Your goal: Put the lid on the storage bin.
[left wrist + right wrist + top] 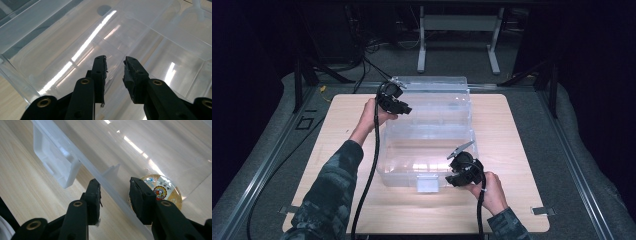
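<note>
Clear plastic box lies open on the table; closing is judged not yet done. Its front rim is straddled, not visibly pinched, by the right gripper (a round sticker shows inside), while the left gripper, fingers narrowly parted on nothing, is held over its lid.

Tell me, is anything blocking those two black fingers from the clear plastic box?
Nothing visible does. The right gripper straddles the front rim of the clear box, beside its white latch. The left gripper sits at the box's far left side, where the open lid joins.
</note>
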A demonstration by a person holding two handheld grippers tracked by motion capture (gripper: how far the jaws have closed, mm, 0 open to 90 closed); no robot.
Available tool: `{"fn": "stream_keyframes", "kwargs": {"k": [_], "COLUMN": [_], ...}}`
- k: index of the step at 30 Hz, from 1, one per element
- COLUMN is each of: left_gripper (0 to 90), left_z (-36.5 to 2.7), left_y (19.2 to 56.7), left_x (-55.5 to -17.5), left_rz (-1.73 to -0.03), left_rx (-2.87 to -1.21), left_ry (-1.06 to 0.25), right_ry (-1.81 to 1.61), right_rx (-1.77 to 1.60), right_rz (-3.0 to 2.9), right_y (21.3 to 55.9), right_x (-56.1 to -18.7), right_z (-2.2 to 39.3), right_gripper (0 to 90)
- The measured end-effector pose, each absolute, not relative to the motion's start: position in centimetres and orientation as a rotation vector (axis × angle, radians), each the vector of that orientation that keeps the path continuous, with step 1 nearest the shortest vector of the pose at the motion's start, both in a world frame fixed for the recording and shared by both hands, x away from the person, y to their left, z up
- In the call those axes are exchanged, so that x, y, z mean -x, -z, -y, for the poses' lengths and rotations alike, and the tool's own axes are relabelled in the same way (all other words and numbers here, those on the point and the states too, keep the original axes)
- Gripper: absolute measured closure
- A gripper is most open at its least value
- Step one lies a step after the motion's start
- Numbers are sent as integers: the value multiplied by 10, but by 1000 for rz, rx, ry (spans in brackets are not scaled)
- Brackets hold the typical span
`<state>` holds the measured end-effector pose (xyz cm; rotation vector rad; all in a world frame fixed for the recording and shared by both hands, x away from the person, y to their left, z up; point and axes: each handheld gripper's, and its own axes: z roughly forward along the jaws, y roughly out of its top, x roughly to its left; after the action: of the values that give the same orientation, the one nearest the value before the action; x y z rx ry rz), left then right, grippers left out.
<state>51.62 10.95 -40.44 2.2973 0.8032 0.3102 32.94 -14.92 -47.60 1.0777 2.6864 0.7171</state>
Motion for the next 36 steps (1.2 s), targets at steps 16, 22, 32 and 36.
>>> {"fn": "stream_keyframes", "kwargs": {"k": [16, 22, 32, 36], "left_gripper": [652, 692, 755, 758], "left_z": [-101, -107, -104, -103], "left_y": [405, 409, 406, 404], "left_x": [-517, -519, -514, -512], "left_rz": [-814, -794, -773, -775], "left_rx": [-2278, -2243, -2270, -2269], "left_ry": [-311, -249, -259, -265], "right_ry": [-703, -707, -687, -683], "right_rx": [-1079, -1078, -1093, -1091], "right_rz": [-2677, -2683, -2671, -2648], "right_y": [477, 477, 482, 482], "right_x": [-329, -329, -330, -328], "right_z": [148, 148, 142, 142], "right_gripper": [612, 612, 584, 573]}}
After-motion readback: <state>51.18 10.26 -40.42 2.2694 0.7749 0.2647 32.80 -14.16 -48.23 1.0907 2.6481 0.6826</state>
